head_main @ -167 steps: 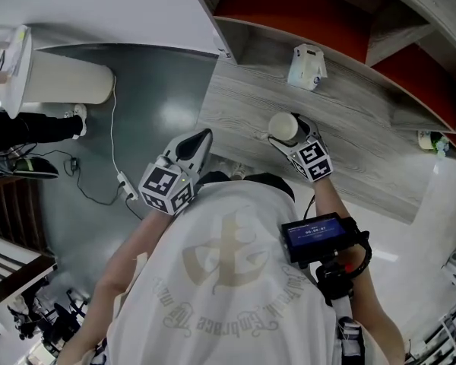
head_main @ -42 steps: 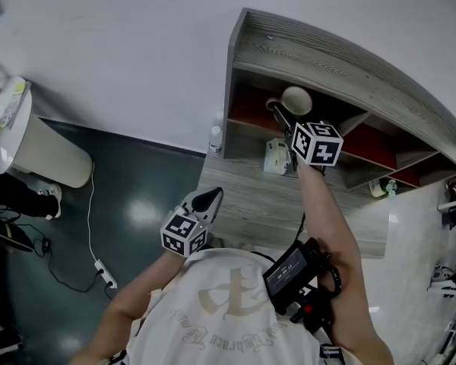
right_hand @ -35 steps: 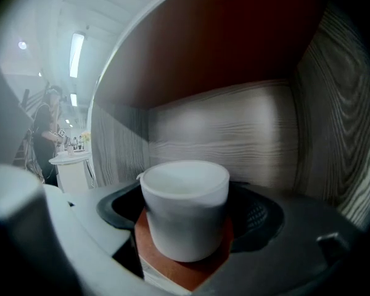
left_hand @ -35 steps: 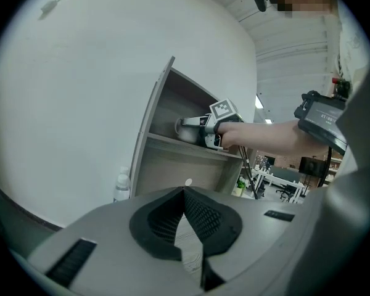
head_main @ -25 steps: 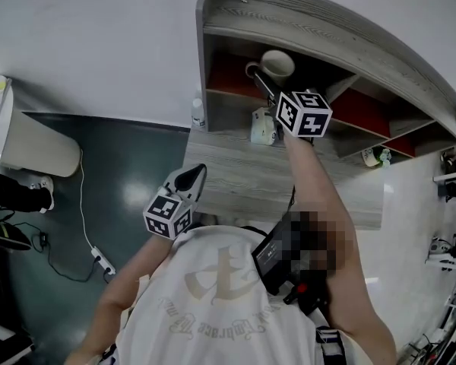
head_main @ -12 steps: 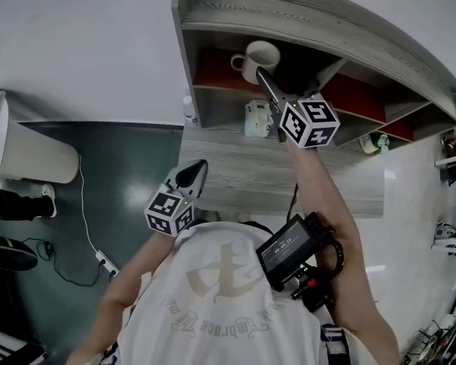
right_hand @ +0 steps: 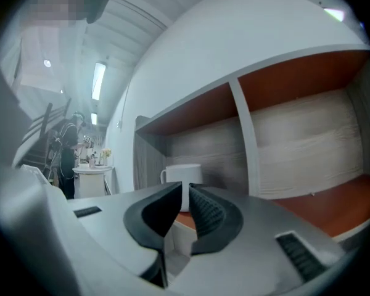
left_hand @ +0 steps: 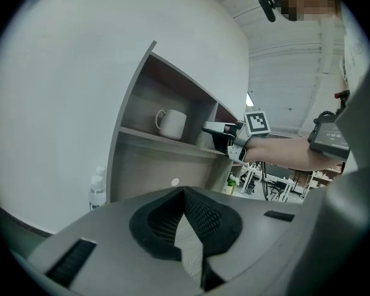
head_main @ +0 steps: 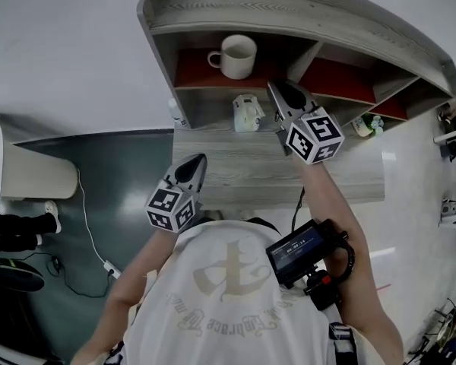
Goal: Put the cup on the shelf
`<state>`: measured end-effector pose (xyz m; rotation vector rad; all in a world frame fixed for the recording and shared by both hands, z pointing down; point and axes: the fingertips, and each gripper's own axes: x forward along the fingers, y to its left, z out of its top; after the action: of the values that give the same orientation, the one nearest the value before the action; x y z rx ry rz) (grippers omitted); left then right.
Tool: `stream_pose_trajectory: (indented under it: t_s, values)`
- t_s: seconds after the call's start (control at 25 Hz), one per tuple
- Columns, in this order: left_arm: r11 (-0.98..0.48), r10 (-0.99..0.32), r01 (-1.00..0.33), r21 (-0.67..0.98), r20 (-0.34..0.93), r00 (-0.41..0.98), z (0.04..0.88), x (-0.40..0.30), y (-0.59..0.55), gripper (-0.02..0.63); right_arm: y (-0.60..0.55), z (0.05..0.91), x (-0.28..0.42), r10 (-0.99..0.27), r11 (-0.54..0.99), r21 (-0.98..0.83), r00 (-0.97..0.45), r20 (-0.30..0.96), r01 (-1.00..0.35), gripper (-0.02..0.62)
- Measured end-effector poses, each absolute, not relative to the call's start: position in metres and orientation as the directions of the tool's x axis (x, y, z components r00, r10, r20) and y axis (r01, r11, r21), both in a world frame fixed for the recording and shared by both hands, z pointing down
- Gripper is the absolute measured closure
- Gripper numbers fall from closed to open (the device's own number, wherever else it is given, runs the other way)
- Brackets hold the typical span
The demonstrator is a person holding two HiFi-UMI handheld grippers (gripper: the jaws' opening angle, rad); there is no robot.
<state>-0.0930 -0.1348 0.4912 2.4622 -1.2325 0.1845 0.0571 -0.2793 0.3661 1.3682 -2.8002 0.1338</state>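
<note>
Two grippers are in view, and neither holds anything. At left, the left gripper [head_main: 195,164] hangs by the near edge of the desk [head_main: 349,175], its jaws together and nothing between them. Next to the right, the cup [head_main: 236,55] stands upright in the upper left compartment of the shelf [head_main: 304,12], handle to the left in the head view and free of any grip. The right gripper [head_main: 283,91], at the cup a moment ago, has let go and drawn back to the cup's right. Its jaws have just been closing and stand almost together, with only a thin slit between the pads and nothing in it.

Judgement: placement looks complete and only withdrawal remains.

Limits of inspection: in the right gripper view the jaws cover the cup's foot, so how near it sits to the shelf lip cannot be confirmed there. The small white item [head_main: 248,114] on the desk is too small to identify.
</note>
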Motion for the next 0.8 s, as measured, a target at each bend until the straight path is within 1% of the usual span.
stream_pose_trajectory:
  t_s: [0.12,0.36,0.6,0.8]
  values:
    - [-0.552,-0.736,-0.787,0.276,0.283,0.615,0.491,-0.087,-0.138,0.604,-0.269,0.372,0.069,-0.784,0.614,-0.082,-0.618,0.059,-0.785,0.586]
    - [-0.562,-0.733,-0.782,0.270,0.276,0.622,0.488,-0.077,-0.147,0.604,-0.241,0.379,0.079,-0.735,0.674,-0.091,-0.678,0.017,-0.733,0.589]
    - [-0.571,-0.745,-0.784,0.243,0.249,0.619,0.478,-0.074,-0.150,0.605,-0.213,0.408,0.085,-0.695,0.710,-0.084,-0.715,0.077,-0.699,0.589]
    - [-0.569,-0.746,-0.786,0.241,0.253,0.617,0.479,-0.073,-0.147,0.604,-0.187,0.436,0.087,-0.652,0.739,-0.118,-0.748,0.123,-0.663,0.591]
